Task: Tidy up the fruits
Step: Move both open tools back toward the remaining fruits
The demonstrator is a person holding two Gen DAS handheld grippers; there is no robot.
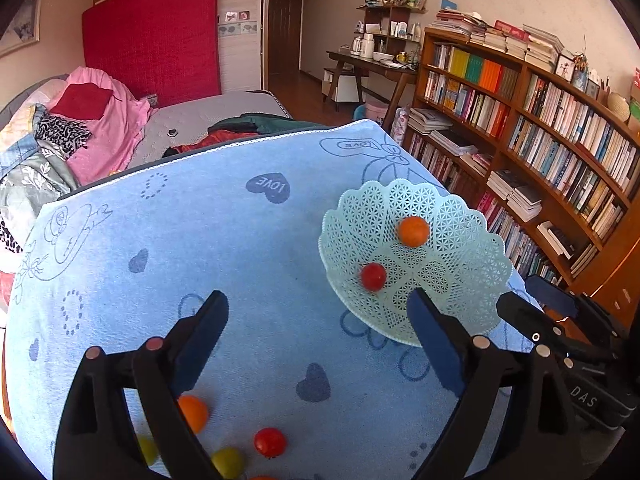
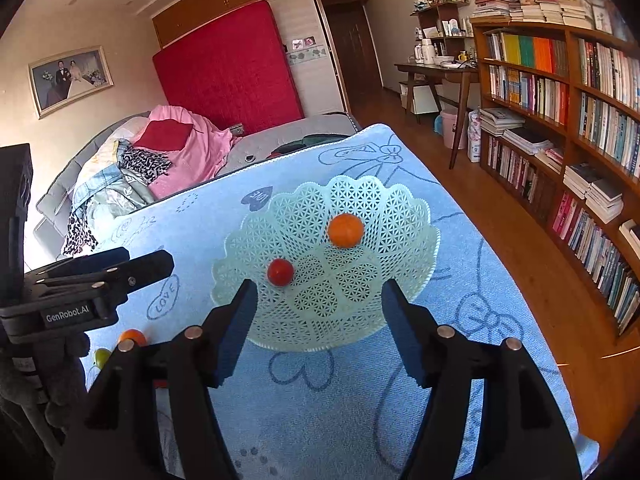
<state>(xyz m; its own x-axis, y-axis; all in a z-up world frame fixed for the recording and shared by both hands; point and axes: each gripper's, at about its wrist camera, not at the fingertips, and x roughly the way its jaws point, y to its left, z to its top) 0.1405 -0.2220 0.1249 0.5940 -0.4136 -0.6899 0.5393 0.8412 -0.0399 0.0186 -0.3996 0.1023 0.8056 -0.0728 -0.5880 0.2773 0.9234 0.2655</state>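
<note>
A pale green lattice basket [image 1: 460, 264] [image 2: 384, 216] sits on the blue towel and holds an orange fruit [image 1: 413, 231] [image 2: 345, 231] and a red fruit [image 1: 373, 276] [image 2: 280, 272]. Loose fruits lie near the towel's front edge: an orange one [image 1: 193, 412] [image 2: 132, 336], a red one [image 1: 270, 442] and yellow-green ones [image 1: 228, 462] [image 2: 102, 357]. My left gripper [image 1: 318, 320] is open and empty above the towel, left of the basket. My right gripper [image 2: 320, 312] is open and empty over the basket's near rim.
The blue towel [image 1: 240, 240] [image 2: 460, 248] covers a table. A bed with heaped clothes [image 1: 80, 132] lies behind it. A tall bookshelf [image 1: 540, 140] [image 2: 560, 120] stands to the right, across a wooden floor [image 2: 540, 300]. A desk [image 1: 372, 68] is at the back.
</note>
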